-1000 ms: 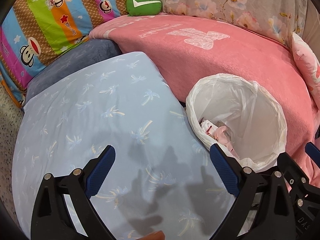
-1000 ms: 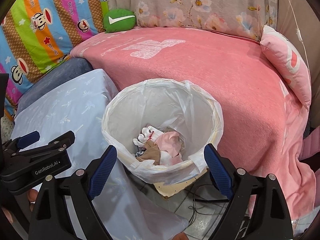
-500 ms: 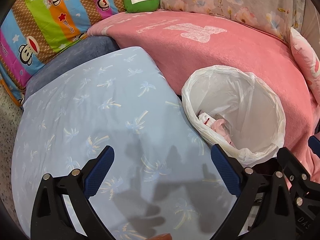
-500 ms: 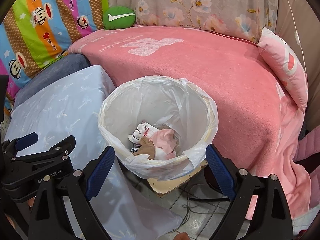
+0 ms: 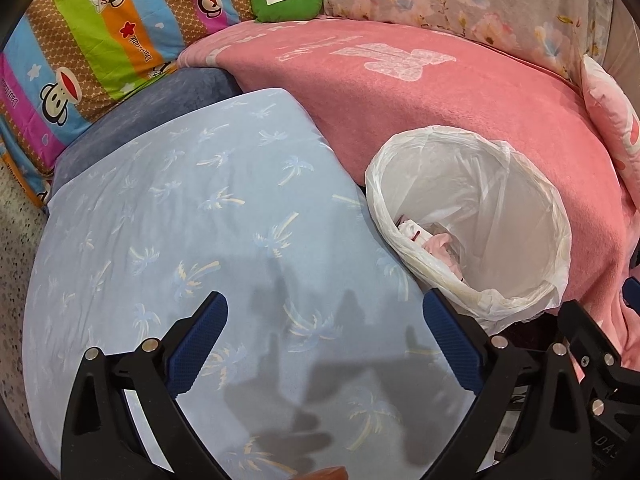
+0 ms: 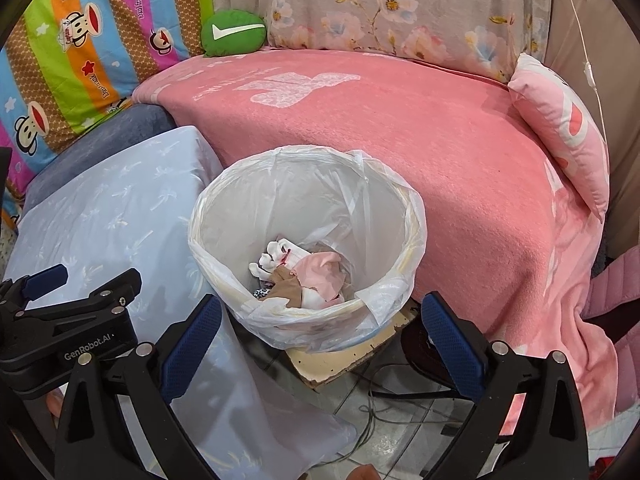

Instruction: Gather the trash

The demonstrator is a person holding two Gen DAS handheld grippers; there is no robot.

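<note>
A pink blanket with a pale printed motif is spread across the centre of the right wrist view, and a light blue palm-print sheet is laid just beside it at about 8 o'clock. A green cushion is seen at 11 o'clock, against a striped cartoon-monkey quilt and a floral fabric. A pink pillow is propped at 2 o'clock, and cables are trailed over the tiled floor at 6 o'clock.
</note>
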